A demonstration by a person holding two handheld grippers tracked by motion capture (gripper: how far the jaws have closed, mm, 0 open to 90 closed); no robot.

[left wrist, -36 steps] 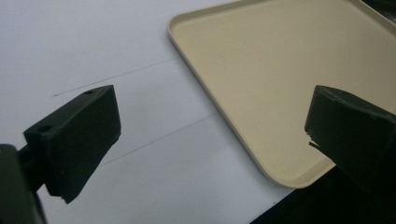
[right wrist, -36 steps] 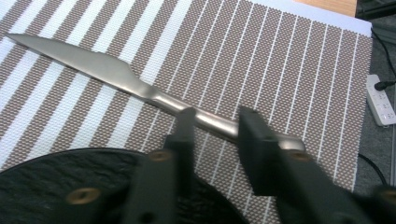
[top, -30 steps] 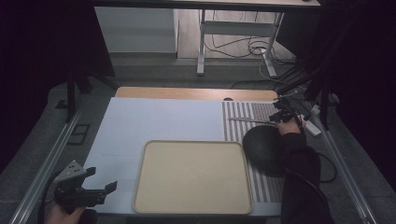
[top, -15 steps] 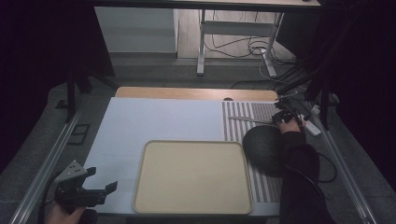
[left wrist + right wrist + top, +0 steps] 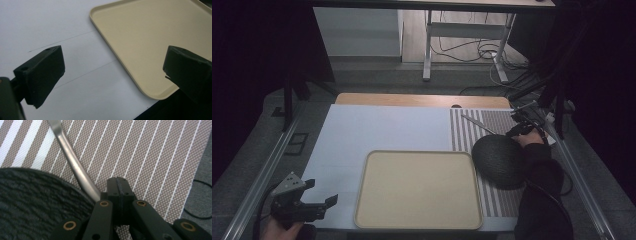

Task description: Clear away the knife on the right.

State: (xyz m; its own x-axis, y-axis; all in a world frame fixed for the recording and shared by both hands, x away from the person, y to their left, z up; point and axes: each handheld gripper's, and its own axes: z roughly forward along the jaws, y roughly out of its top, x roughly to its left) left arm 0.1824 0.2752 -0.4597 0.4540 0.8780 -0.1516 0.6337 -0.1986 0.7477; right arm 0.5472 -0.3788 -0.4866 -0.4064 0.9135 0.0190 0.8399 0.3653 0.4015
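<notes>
Left gripper point(image 5: 319, 200): lower left of the high view, jaws spread wide, holding nothing.
Tray point(image 5: 418, 190): beige, lower centre.
Dark bowl point(image 5: 498, 161): right, on striped mat point(image 5: 464, 135).
Right gripper point(image 5: 117, 185): jaws pressed together beside a metal handle point(image 5: 75, 167).
Writing: none legible.

Cream tray point(image 5: 418, 192) on a pale blue-white sheet point(image 5: 377, 131) — beside it a brown-and-white striped mat point(image 5: 484, 131), a charcoal textured plate point(image 5: 499, 160), black grippers.
</notes>
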